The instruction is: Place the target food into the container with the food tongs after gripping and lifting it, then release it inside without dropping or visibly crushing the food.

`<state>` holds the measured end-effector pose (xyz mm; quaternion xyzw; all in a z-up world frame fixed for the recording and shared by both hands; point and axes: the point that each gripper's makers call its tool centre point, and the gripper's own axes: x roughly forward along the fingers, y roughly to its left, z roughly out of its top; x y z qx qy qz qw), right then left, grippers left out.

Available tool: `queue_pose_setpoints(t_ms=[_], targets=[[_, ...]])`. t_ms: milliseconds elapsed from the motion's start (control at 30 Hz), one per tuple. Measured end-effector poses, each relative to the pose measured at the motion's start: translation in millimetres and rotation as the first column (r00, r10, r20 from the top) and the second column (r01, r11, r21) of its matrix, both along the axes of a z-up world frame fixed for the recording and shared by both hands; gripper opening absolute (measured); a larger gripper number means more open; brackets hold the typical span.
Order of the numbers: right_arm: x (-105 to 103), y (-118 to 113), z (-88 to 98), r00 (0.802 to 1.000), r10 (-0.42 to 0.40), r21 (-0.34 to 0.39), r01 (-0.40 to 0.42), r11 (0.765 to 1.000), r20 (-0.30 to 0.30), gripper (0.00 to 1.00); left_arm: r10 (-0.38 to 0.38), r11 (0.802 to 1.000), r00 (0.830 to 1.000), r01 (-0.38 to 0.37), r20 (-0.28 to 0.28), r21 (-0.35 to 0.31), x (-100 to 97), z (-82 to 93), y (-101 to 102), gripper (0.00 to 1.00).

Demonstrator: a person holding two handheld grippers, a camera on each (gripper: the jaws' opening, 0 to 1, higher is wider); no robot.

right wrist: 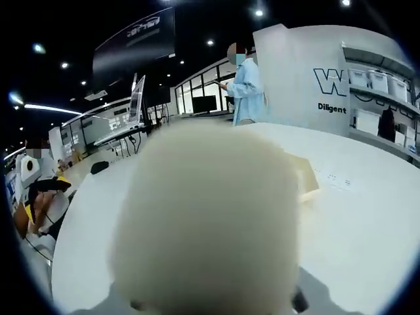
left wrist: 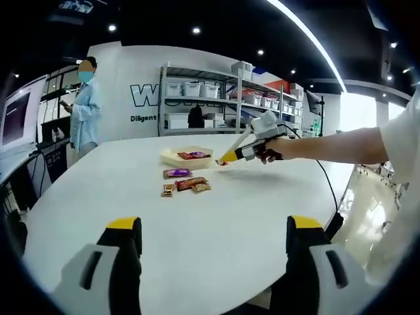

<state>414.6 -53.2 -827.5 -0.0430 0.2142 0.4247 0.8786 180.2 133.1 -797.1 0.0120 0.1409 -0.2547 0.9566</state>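
A shallow cream tray (left wrist: pixel 172 156) sits mid-table with red snack packets (left wrist: pixel 194 155) inside it. In front of it on the white table (left wrist: pixel 98 190) lie a purple packet (left wrist: pixel 177 172), a red-brown packet (left wrist: pixel 192 184) and a small one (left wrist: pixel 168 189). My right gripper (left wrist: pixel 228 157), held in a person's hand, reaches in from the right with cream food tongs (left wrist: pixel 241 141); their tip is at the tray's right edge. In the right gripper view the blurred cream tongs (right wrist: pixel 210 216) hide the jaws, and a tray corner (right wrist: pixel 307 178) shows beside them. My left gripper (left wrist: pixel 213 249) is open and well short of the packets.
A person in light blue (left wrist: pixel 85 108) (right wrist: pixel 246 82) stands beyond the table's far left end. Metal shelving with bins (left wrist: pixel 210 98) lines the back wall. A cable (left wrist: pixel 328 184) trails off the table's right edge. Desks with monitors (right wrist: pixel 138 98) stand further off.
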Motion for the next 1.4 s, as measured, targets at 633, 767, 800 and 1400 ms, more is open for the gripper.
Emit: queue_pose_setpoints(t_ms=[633,767,800,1400], targets=[[15.2,0.4,36.0,0.999,-0.014,0.006,0.014,1.000,0.050,0.11,-0.014,1.000,1.000,0.014,-0.007,-0.012,5.9,-2.3,-4.2,0.89],[24.0,5.7,39.1,0.998,-0.013,0.004,0.013,1.000,0.057,0.11,-0.010,1.000,1.000,0.010,-0.010,-0.014,8.5,-3.9,-1.7,0.89],[25.0,7.0,39.7,0.998,-0.014,0.003,0.014,1.000,0.058,0.11,-0.009,1.000,1.000,0.009,-0.010,-0.015,8.7,-3.9,-1.4,0.89],[65.8,29.5,31.8,0.998,-0.042,-0.007,0.043,0.999,0.051,0.11,0.014,1.000,1.000,-0.015,-0.027,-0.026,19.1,-12.7,12.8,0.89]])
